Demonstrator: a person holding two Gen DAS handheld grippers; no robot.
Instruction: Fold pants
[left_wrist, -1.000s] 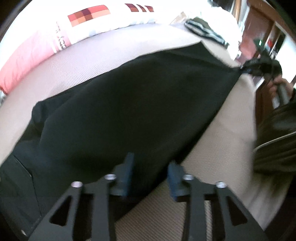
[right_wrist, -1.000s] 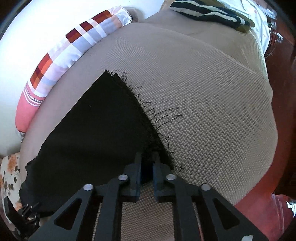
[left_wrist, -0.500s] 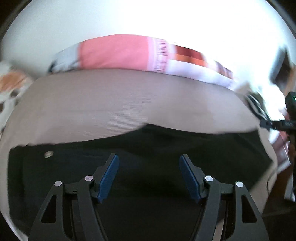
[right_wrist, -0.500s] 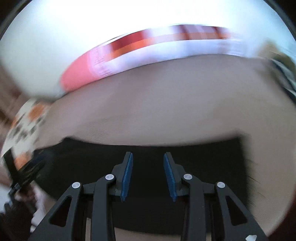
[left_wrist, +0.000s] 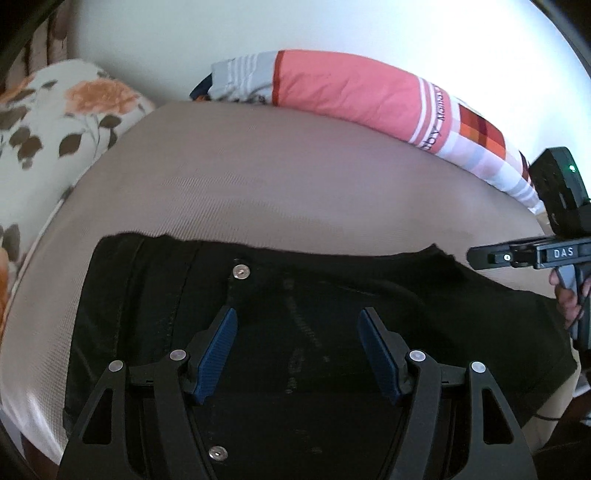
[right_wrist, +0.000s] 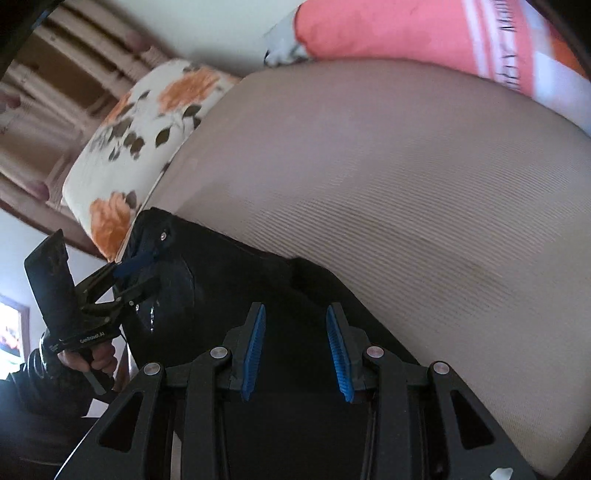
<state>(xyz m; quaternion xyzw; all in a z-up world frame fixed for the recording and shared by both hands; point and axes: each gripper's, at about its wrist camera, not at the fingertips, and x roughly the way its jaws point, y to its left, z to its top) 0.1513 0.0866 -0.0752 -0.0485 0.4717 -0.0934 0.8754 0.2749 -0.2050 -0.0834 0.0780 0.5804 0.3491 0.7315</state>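
Since a second ago both grippers have let go of the black pants and swung round to face the wall; the garment, then stretched long, now lies as a shorter, doubled band along the near edge of the beige mattress. The left gripper hovers over it, jaws wide, nothing between them. The right gripper hovers too, jaws narrowly apart and empty. One fold looks done; a further fold probably remains. No containers are visible. Pillows line the far wall.
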